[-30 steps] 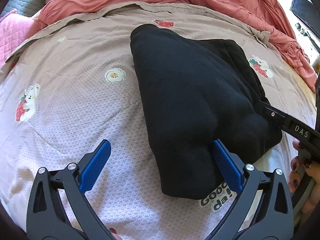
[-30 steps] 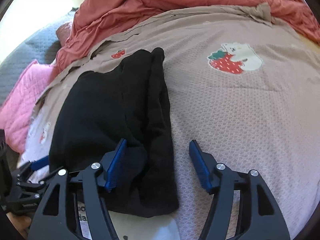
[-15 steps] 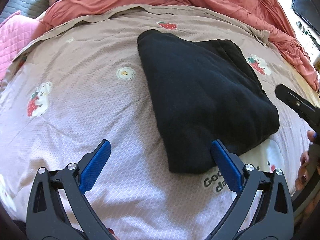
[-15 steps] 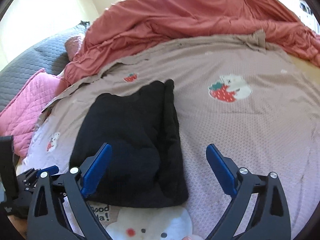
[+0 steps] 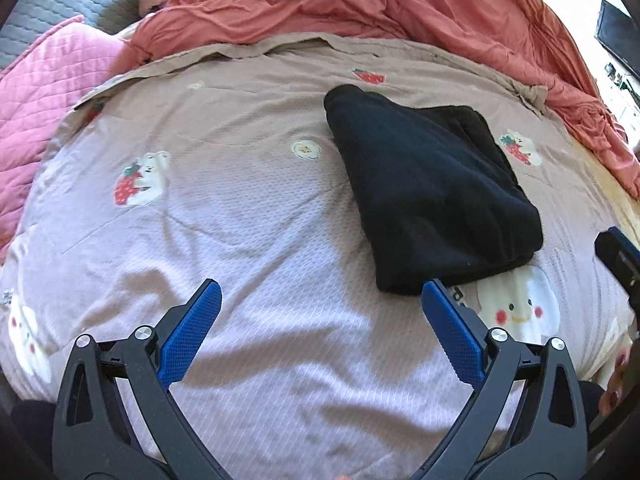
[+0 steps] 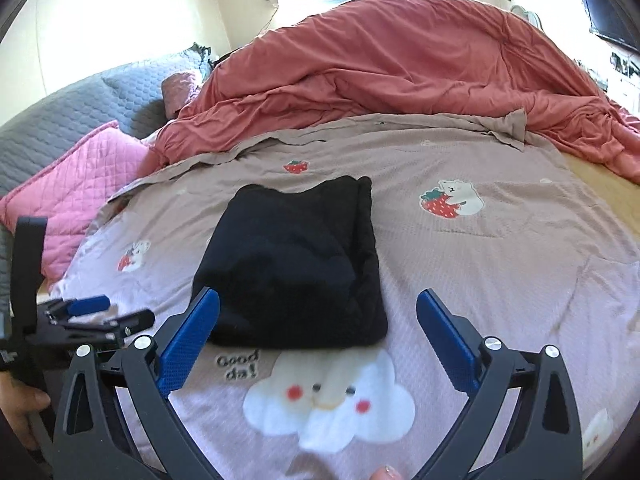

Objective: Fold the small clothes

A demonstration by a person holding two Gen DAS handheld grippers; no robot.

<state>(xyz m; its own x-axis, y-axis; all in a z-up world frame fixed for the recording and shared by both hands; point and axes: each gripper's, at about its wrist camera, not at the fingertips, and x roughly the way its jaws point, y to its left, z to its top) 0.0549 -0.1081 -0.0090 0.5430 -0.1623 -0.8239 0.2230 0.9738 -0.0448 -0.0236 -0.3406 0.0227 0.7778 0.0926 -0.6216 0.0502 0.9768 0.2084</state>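
A black garment [image 5: 428, 192] lies folded into a compact stack on the pale patterned bed cover [image 5: 240, 208]; it also shows in the right wrist view [image 6: 296, 264]. My left gripper [image 5: 320, 300] is open and empty, held back from the garment's near left corner. My right gripper [image 6: 318, 308] is open and empty, just short of the garment's near edge. The left gripper shows at the left edge of the right wrist view [image 6: 104, 312]. A tip of the right gripper shows at the right edge of the left wrist view [image 5: 618, 252].
A rumpled red duvet [image 6: 400, 72] is heaped across the far side of the bed. A pink quilted pillow [image 6: 80, 184] and a grey quilted headboard [image 6: 80, 108] are at the left. A dark screen [image 6: 608, 12] hangs on the wall at the right.
Both grippers have pulled back and up from the folded garment, which stays flat on the cover. The right gripper has opened wider.
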